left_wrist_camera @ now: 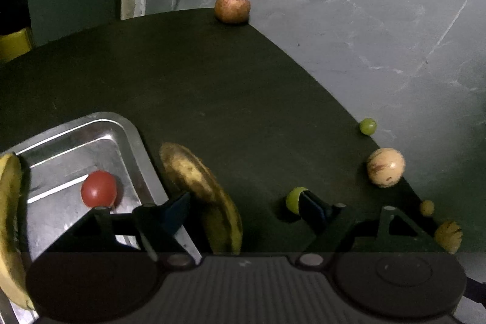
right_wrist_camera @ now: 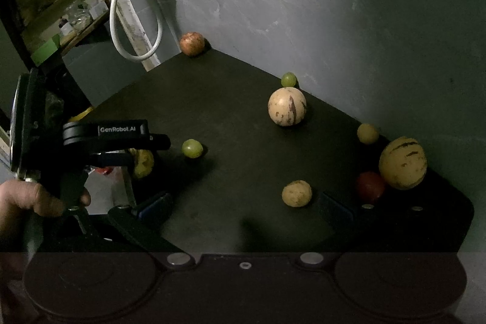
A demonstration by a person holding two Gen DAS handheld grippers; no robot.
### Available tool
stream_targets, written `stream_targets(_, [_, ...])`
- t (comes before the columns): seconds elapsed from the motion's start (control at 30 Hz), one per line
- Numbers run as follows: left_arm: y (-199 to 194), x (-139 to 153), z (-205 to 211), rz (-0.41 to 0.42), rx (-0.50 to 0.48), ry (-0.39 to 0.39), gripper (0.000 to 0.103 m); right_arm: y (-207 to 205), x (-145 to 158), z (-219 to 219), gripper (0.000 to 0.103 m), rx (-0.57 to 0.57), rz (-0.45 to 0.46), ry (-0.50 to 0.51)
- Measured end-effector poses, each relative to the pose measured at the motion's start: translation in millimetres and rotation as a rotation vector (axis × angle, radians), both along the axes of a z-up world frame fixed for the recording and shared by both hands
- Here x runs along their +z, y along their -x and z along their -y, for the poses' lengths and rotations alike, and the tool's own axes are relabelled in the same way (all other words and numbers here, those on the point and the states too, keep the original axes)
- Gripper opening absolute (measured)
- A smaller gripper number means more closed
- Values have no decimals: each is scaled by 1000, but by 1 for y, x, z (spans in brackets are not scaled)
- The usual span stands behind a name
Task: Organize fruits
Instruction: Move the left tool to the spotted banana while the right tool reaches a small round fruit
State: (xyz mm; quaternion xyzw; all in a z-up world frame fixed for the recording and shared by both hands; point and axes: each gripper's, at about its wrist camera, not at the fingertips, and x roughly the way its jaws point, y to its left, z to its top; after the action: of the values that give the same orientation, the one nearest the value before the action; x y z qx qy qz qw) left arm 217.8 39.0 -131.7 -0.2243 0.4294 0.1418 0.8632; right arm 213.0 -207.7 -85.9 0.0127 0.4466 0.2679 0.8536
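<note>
Fingers of my left gripper (left_wrist_camera: 246,210) stand partly apart, one on each side of a spotted yellow-brown banana (left_wrist_camera: 202,193) lying on the dark tabletop (left_wrist_camera: 227,87). Left pad sits right at the banana's side; right pad is off it, next to a small green grape (left_wrist_camera: 294,199). Cannot tell if the left pad presses, so no firm grip that I can see.

Just left of the banana: shiny metal tray (left_wrist_camera: 133,138) with a red tomato (left_wrist_camera: 98,189) inside and a second banana (left_wrist_camera: 9,220) across its left edge.

My right gripper (right_wrist_camera: 246,204) is wide open over the table, nothing between its blue pads. A small speckled tan round fruit (right_wrist_camera: 296,193) lies near the right finger, apart from it.

Also on the table from the right wrist view: reddish apple (right_wrist_camera: 192,43) at the far corner by the grey wall (right_wrist_camera: 334,5), pale striped round melon (right_wrist_camera: 287,107) with another green grape (right_wrist_camera: 288,79) behind it, a bigger striped melon (right_wrist_camera: 402,163) at the right edge, a red tomato (right_wrist_camera: 370,186) touching it, a small yellowish fruit (right_wrist_camera: 367,133) near the wall.

A person's hand (right_wrist_camera: 27,199) holds the left gripper's handle.
</note>
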Motion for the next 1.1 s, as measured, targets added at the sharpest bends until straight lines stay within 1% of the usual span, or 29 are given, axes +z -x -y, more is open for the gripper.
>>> stream_targets(0.2, [-7, -3, 1, -30, 13, -28, 81, -4, -4, 1, 102, 9, -5, 1])
stream_targets(0.3, [-8, -3, 1, -39, 18, -36, 78, -8, -8, -2, 102, 25, 5, 0])
stream_targets(0.47, [-9, -6, 0, -47, 13, -56, 73, -18, -24, -11, 95, 36, 11, 23])
stream_targets(0.7, [-8, -7, 2, -55, 0, -81, 68, -32, -39, -16, 91, 12, 42, 77])
stream_targets(0.77, [-7, -7, 2, -54, -4, -83, 67, -36, -42, -15, 87, 5, 49, 92])
stream_targets(0.87, [-7, -8, 2, -54, -11, -90, 66, -41, -48, -15, 81, 0, 33, 117])
stream_targets(1.0, [-6, -10, 4, -56, -26, -109, 66, -40, -52, -16, 77, 2, 29, 135])
stream_targets(1.1, [-6, -11, 4, -60, -28, -111, 65, -40, -53, -17, 69, 2, 28, 138])
